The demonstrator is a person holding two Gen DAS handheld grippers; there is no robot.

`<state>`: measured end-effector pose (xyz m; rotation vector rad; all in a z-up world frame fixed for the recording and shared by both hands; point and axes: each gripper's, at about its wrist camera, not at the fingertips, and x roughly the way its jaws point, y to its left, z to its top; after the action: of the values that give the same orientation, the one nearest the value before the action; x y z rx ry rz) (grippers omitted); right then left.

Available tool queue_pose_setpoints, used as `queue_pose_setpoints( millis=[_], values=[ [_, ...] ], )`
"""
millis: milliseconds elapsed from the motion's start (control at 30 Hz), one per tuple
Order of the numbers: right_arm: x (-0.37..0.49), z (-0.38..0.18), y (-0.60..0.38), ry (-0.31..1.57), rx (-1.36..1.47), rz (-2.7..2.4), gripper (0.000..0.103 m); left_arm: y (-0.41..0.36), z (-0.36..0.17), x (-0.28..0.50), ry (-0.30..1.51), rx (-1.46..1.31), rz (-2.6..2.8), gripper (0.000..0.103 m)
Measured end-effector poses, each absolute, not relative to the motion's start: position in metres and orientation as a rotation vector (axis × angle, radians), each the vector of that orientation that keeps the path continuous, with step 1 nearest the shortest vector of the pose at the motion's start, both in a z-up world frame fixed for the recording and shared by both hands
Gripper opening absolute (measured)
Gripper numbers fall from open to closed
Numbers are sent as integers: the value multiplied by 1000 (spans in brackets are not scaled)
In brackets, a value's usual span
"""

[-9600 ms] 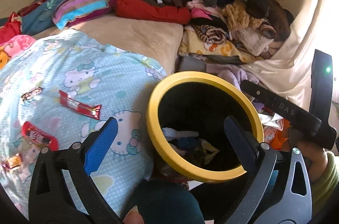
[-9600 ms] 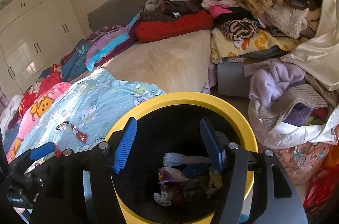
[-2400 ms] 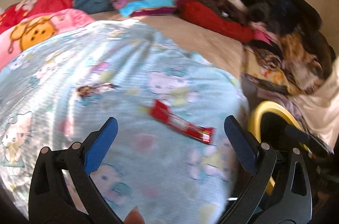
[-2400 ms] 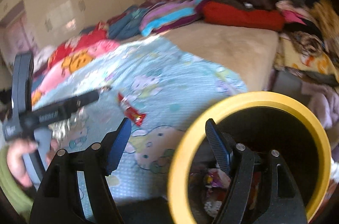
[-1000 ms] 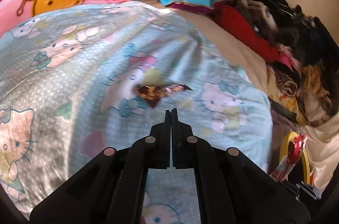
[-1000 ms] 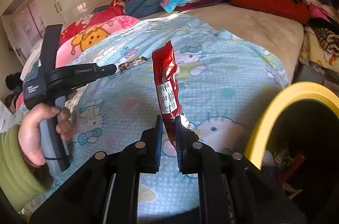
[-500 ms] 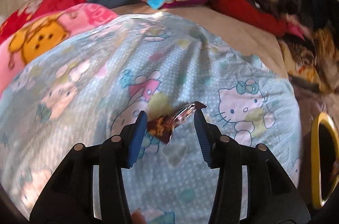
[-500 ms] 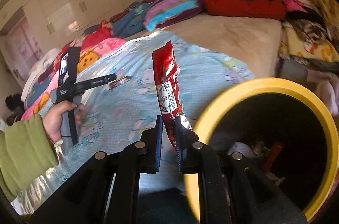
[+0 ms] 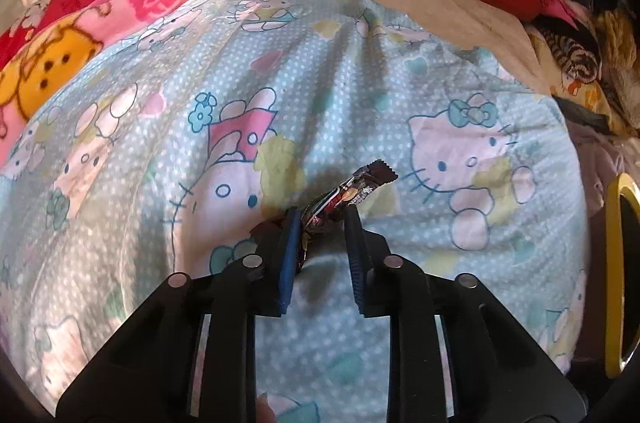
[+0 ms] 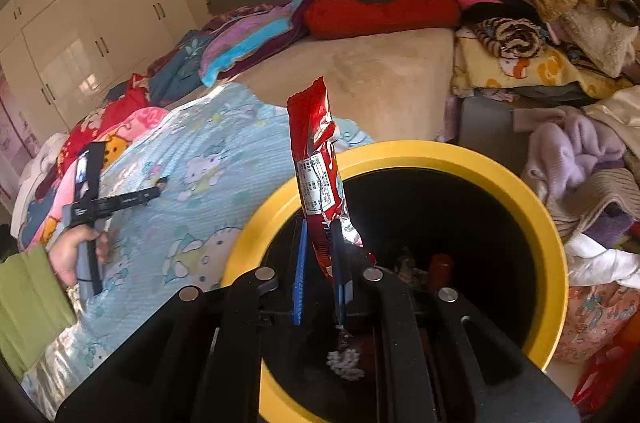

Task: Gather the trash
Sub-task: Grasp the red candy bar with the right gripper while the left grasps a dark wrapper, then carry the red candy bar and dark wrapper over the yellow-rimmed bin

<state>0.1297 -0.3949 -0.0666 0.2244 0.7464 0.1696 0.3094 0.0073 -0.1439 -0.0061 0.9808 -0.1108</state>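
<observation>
Yellow-rimmed and dark inside, the trash bin sits below the right gripper, whose jaws are clamped on the lower end of a red wrapper standing upright above the bin's mouth. On the pale blue cartoon blanket, the left gripper has just been narrowing its jaws around a small dark foil wrapper, whose lower part lies between them and whose crimped end pokes out ahead. Both wrappers look feather-light, crinkly and slippery, so I'd pinch each across its flat middle, not at a crimped end.
</observation>
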Motion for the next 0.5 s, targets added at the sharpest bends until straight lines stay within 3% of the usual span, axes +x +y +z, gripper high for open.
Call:
queue_pose_setpoints(
  millis=[67, 500],
  values=[
    [130, -67, -400, 744, 226, 158, 12, 3, -140, 303, 971, -12, -131, 10],
    [124, -67, -405, 744, 236, 164, 12, -61, -105, 252, 891, -74, -312, 8]
  ],
)
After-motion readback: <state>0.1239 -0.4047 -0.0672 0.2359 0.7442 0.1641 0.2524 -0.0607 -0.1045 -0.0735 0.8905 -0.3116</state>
